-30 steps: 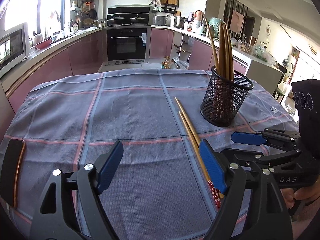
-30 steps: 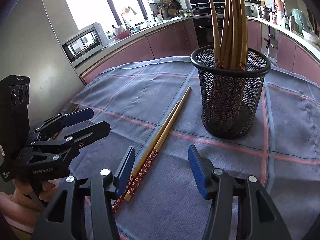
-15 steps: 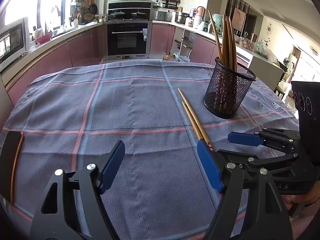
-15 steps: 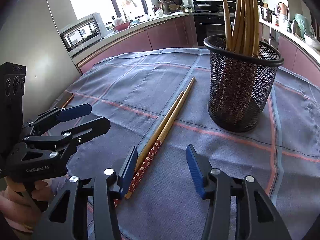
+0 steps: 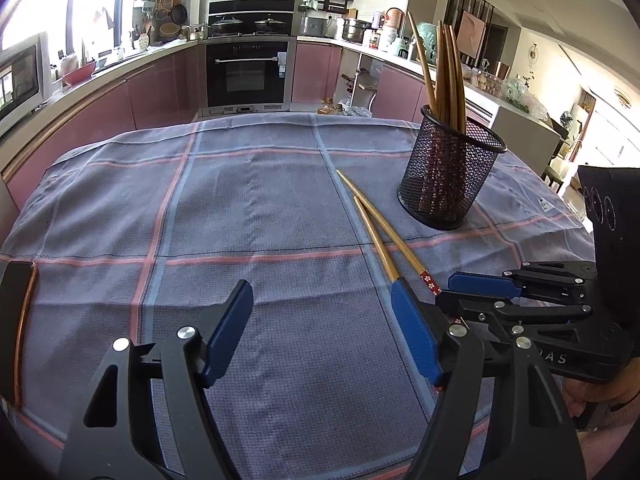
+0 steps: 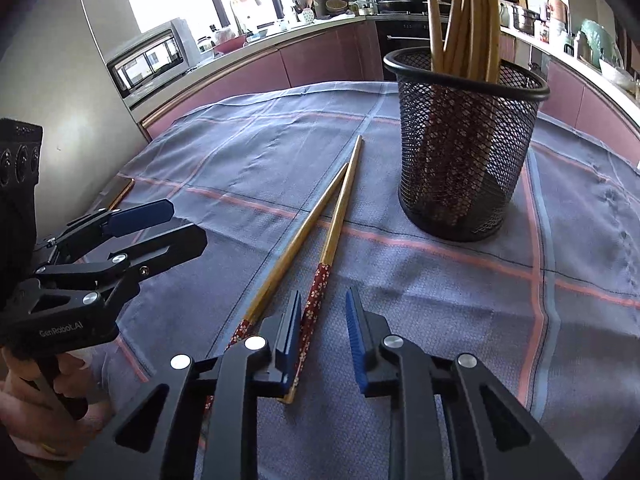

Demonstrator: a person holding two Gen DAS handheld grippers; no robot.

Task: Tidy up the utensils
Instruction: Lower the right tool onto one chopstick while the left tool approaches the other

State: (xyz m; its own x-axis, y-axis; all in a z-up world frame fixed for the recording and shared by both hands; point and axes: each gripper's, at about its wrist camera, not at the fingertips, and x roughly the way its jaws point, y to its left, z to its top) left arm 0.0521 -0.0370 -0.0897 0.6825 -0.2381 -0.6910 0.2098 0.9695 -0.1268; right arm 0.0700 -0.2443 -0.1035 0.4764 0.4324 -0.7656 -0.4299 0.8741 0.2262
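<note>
- Chopsticks (image 6: 320,236) are lying as a loose pair on the desk (image 5: 248,208), just beside the mesh holder (image 6: 460,152), toward the desk's near edge.
- Right gripper (image 6: 323,330) is closing around one chopstick's patterned end; its pads are not yet pressing.
- Left gripper (image 5: 320,328) is hanging spread, holding nothing.
- Long axes are running from the near edge toward the far edge, tapered tips pointing away.
- Next, probably, comes lifting it, tipping it upright and dropping it into the holder.
</note>
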